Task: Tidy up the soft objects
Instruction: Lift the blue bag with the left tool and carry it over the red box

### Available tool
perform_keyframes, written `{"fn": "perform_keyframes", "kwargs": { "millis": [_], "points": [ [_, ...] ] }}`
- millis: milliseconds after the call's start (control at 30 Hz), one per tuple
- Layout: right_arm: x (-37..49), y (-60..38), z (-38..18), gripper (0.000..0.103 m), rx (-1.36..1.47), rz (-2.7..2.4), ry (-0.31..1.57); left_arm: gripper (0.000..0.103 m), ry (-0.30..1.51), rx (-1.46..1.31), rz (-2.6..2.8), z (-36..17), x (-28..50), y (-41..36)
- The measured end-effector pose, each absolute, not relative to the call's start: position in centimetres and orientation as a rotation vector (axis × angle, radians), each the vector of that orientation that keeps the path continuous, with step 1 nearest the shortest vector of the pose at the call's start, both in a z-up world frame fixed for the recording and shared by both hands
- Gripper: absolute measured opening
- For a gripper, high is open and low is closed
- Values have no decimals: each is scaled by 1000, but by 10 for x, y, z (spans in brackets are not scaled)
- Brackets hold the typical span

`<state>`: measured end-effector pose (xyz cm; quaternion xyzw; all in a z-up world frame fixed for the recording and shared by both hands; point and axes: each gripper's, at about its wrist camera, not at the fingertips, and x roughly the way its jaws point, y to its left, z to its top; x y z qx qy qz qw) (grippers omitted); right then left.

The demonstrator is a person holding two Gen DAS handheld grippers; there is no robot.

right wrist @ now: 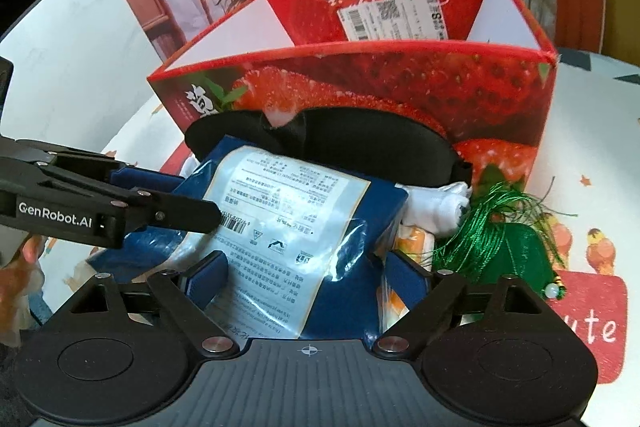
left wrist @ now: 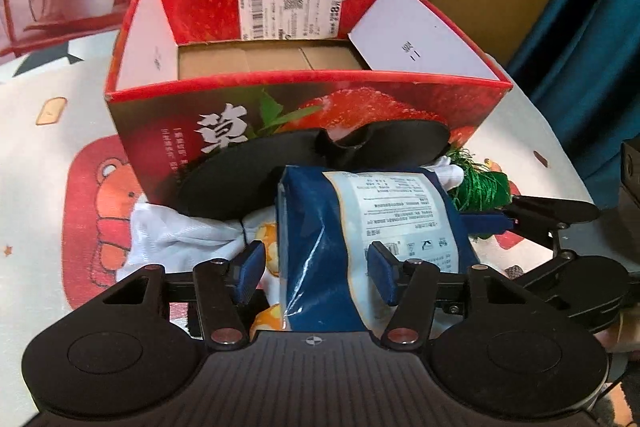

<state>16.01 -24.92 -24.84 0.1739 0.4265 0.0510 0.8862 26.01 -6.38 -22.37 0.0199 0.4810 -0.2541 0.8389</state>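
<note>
A blue and white plastic packet (left wrist: 360, 227) lies on a pile of soft things in front of an open red strawberry box (left wrist: 304, 107). My left gripper (left wrist: 316, 269) has its jaws on either side of the packet's near end. My right gripper (right wrist: 304, 283) straddles the same packet (right wrist: 288, 223) from the other side, its jaws spread around it. A black eye mask (left wrist: 280, 163) rests against the box front. White cloth (left wrist: 176, 231), a green tassel ornament (right wrist: 508, 247) and an orange-printed item (left wrist: 272, 311) lie under and beside the packet.
The box (right wrist: 360, 79) stands on a white cartoon-printed tablecloth (left wrist: 60, 167); its inside shows only brown cardboard. A poster backdrop with a plant and chair is behind. A teal curtain (left wrist: 592, 27) hangs at the right. The left gripper's body (right wrist: 100, 203) crosses the right view.
</note>
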Motion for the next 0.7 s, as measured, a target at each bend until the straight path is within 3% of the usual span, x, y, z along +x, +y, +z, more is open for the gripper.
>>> {"fn": "perform_keyframes", "kwargs": {
  "millis": [233, 700],
  "points": [
    [161, -246, -236, 74, 342, 133, 870, 56, 1000, 58, -575, -217, 255, -70],
    [157, -228, -159, 71, 113, 166, 702, 51, 785, -21, -582, -138, 244, -46]
  ]
}}
